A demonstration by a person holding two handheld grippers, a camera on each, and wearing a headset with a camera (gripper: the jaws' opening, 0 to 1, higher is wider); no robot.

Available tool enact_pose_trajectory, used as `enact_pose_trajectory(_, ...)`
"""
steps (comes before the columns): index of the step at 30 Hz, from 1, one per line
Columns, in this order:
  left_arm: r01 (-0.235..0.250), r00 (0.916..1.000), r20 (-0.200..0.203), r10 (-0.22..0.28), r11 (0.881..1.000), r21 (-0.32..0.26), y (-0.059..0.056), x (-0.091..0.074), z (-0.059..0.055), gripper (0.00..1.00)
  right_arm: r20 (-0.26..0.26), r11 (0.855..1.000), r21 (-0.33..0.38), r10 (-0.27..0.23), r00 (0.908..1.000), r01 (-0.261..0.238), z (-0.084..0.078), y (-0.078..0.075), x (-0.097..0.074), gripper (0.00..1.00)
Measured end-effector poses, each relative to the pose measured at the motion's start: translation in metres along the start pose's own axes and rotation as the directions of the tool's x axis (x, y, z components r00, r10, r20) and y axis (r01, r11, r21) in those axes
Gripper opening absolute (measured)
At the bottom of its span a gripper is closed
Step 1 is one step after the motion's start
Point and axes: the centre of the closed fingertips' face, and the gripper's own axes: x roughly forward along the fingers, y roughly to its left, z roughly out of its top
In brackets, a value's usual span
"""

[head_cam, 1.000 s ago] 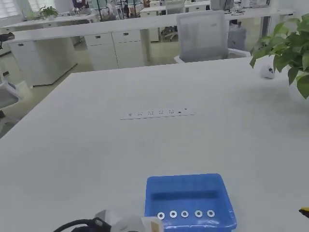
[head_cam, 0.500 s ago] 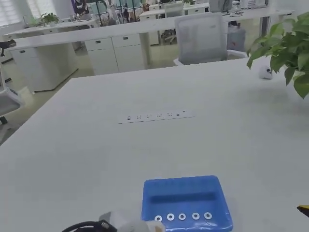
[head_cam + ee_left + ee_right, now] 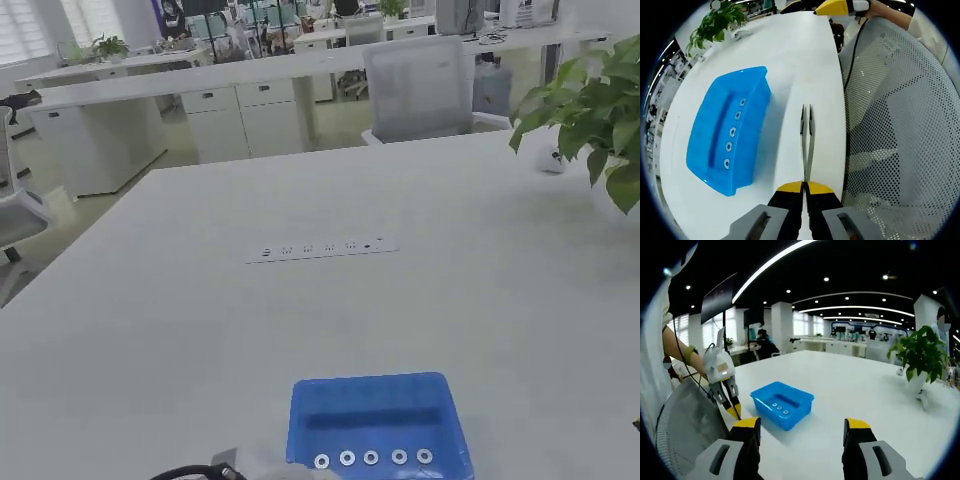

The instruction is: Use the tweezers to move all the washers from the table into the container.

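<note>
5 washers (image 3: 733,132) in container (image 3: 700,145), just left of left gripper (image 3: 804,187) clamping tweezers (image 3: 806,140); right gripper (image 3: 802,425) agape, empty. task prob done, far as visible.

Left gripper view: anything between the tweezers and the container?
Nothing: the left gripper view shows just bare table between the tweezers, clamped in the left hand-held gripper, and the container.
</note>
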Motion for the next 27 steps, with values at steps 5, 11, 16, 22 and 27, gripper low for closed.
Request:
enact_pose_trajectory(5, -0.017, 0.9999, 0.000, 0.017, 1.000, -0.006, 0.000, 0.000, -0.001, 0.00, -0.020, 1.000, -0.008, 0.017, 0.9997, -0.017, -0.003, 0.004, 0.002, 0.65)
enact_pose_trajectory(11, -0.040, 0.9978, 0.047, 0.046, 0.993, -0.106, -0.002, -0.006, -0.001, 0.10, -0.023, 1.000, -0.004, 0.021, 0.9995, -0.021, -0.004, 0.005, 0.003, 0.65)
enact_pose_trajectory(16, -0.097, 0.9738, 0.172, 0.149, 0.955, -0.281, 0.009, -0.027, 0.003, 0.25, -0.027, 1.000, -0.008, 0.019, 0.9994, -0.019, -0.004, 0.005, 0.003, 0.66)
enact_pose_trajectory(22, -0.162, 0.9203, 0.261, 0.291, 0.891, -0.423, 0.022, -0.058, -0.005, 0.37, -0.033, 1.000, -0.012, 0.013, 0.9994, -0.013, -0.005, 0.005, 0.003, 0.66)
enact_pose_trajectory(27, -0.221, 0.8527, 0.322, 0.412, 0.842, -0.493, 0.030, -0.082, -0.006, 0.43, -0.044, 1.000, -0.016, 0.013, 0.9989, -0.014, -0.007, 0.005, 0.004, 0.67)
